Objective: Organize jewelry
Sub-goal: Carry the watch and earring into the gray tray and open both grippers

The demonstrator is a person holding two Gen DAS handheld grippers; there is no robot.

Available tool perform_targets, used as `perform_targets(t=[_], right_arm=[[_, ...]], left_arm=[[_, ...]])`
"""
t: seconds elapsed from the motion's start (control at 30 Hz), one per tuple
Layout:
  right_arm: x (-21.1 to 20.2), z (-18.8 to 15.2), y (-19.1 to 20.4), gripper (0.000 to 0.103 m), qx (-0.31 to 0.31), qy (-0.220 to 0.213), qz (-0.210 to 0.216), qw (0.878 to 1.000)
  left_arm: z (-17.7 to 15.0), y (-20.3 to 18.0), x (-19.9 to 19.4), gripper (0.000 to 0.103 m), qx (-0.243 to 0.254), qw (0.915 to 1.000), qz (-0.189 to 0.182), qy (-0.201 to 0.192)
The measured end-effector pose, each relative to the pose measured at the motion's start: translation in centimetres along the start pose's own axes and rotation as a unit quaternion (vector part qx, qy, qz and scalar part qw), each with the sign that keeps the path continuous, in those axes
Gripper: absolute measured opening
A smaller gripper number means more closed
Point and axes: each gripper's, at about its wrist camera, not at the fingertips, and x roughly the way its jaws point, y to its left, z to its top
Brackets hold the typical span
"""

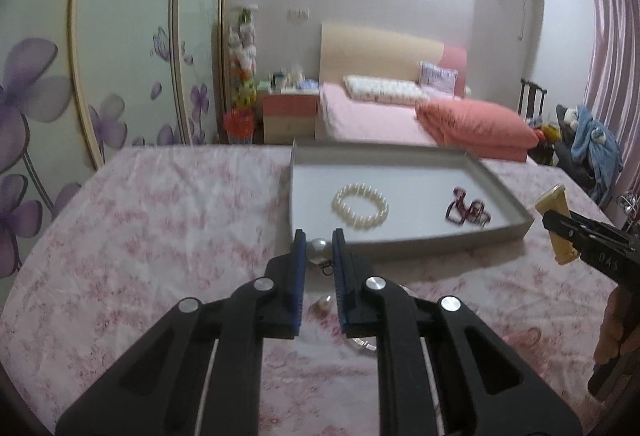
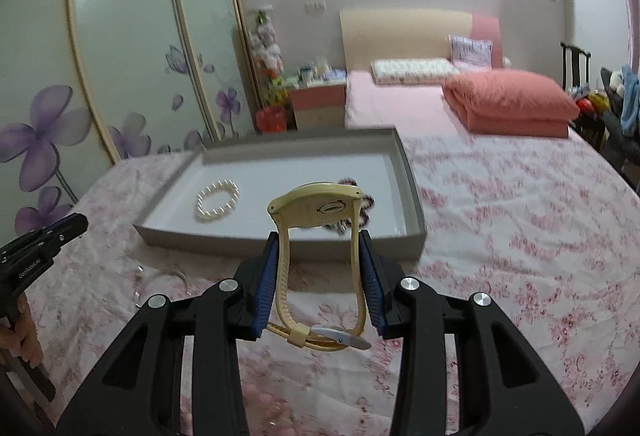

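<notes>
A grey, shallow tray (image 1: 508,232) sits on a bed covered in a pink floral sheet (image 1: 140,236); every place below is given relative to that tray.

Just short of the tray's near wall, lifted off the sheet, the left gripper (image 1: 319,250) pinches a large pearl earring (image 1: 319,251) between its blue pads, jaws drawn narrow around it. The pearl is round, smooth and probably slippery, so a light grip across its widest part seems safest; a small metal loop hangs beneath it. A second pearl piece (image 1: 322,305) lies on the sheet further back from the tray, below the gripper.

Also in front of the tray, towards its right end, the right gripper (image 2: 320,268) holds a cream wristwatch (image 2: 318,210) by the two sides of its strap, jaws about halfway closed. The strap looks rubbery and springy, the case rigid and heavier, so the watch may sag or twist; its buckle hangs loose at the back.

Inside the tray lie a white pearl bracelet (image 1: 361,210), left of centre, and a dark red beaded piece (image 1: 468,211) to the right.

The sheet is soft and wrinkled, so small items could sink into folds. Beyond the tray stand a second bed with a folded coral quilt (image 1: 476,128), a nightstand, and wardrobe doors (image 1: 120,56) printed with purple flowers to the left.
</notes>
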Motion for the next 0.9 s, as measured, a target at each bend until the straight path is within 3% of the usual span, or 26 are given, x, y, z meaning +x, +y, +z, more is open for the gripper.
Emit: perform_targets(t=[0.37,0.9], right_arm=[[-3.3,1.1,2.2,0.039,-0.017,-0.126,-0.011,0.992],[-0.7,3.2,1.9,0.04,-0.012,-0.151,-0.031,0.988]], left_arm=[[2.2,-3.2,-2.1,0.014,0.016,0.996,0.032,-0.082],[4.0,-4.8,1.2,0.014,0.015,0.9958,0.021,-0.088]])
